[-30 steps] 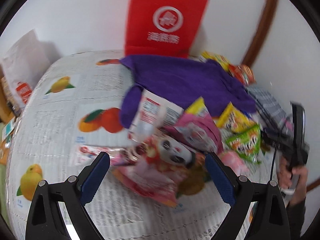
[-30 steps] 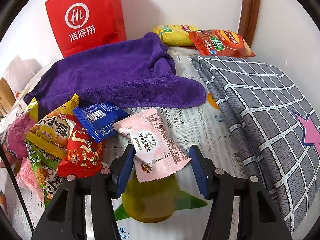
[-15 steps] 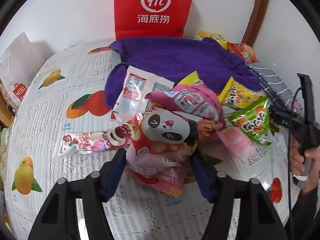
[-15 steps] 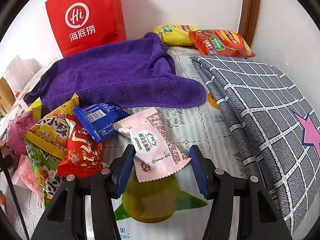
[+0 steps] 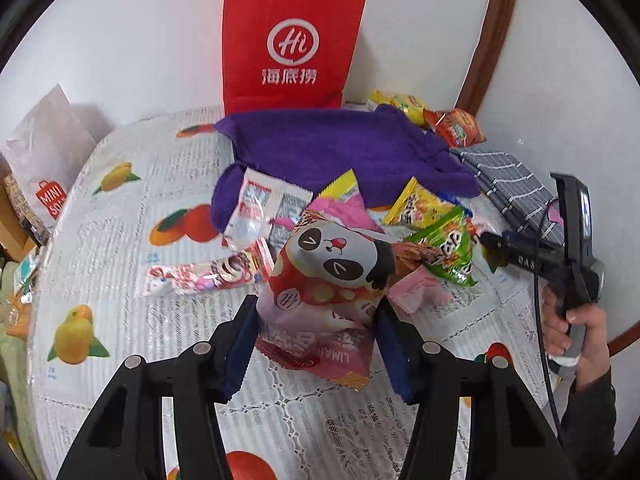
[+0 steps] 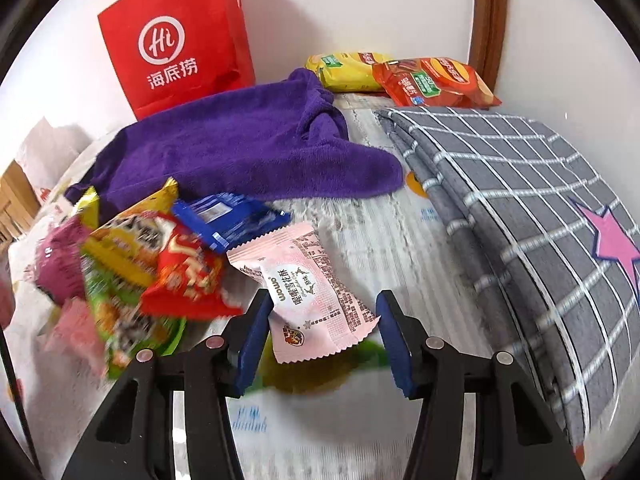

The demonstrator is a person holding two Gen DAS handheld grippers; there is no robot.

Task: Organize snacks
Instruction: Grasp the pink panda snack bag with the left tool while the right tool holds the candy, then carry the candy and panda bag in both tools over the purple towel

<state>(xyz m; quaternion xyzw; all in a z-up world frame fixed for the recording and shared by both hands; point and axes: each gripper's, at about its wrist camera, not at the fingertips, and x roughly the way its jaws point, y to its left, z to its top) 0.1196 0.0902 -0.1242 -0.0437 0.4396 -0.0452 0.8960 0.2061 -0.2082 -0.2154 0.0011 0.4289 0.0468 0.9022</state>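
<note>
Between left gripper (image 5: 316,330) pads: panda bag (image 5: 332,280)

White wall (image 5: 140,40) behind the bench (image 5: 120,208), w/ brown wooden trim (image 5: 488,36) running up it at right. Bench cloth is white lace w/ fruit prints. Wooden furniture (image 6: 14,196) left of bench. Even, soft light.

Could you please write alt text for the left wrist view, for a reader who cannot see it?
The left gripper clamps a pink snack bag with a panda face, lifted above a fruit-print tablecloth. Behind it lie scattered snack packets, a purple towel and an upright red paper bag against the wall. At the right edge, a hand holds the other gripper.
</note>
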